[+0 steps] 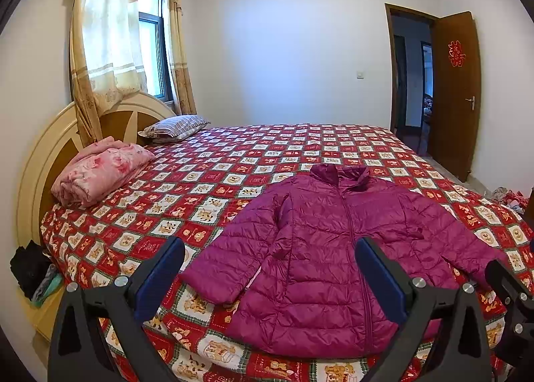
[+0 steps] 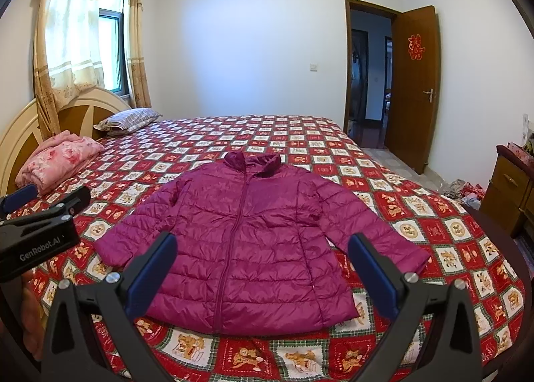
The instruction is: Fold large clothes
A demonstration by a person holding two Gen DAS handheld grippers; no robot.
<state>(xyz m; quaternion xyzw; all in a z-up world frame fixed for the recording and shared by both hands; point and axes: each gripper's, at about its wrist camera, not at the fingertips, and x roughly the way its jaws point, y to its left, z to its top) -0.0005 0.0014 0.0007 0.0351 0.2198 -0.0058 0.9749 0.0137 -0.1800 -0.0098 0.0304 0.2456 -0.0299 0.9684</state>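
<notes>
Left wrist view: the left gripper (image 1: 269, 256) is being held above the near edge of the bed (image 1: 207, 188), its fingers (image 1: 163, 278) being kept wide apart with nothing between them. The purple jacket (image 1: 333, 248) is being shown lying flat and zipped on the bed, collar away from the camera, sleeves spread. A pink folded blanket (image 1: 100, 171) and a striped pillow (image 1: 175, 126) are being shown near the headboard (image 1: 43, 151).

Right wrist view: the right gripper (image 2: 262, 256) is being held before the jacket's hem, fingers (image 2: 370, 271) wide and empty. The jacket (image 2: 253, 231) is being framed centrally on the bed (image 2: 417, 215). The left gripper (image 2: 43, 201) is being seen at the left edge, apart from the jacket.
</notes>
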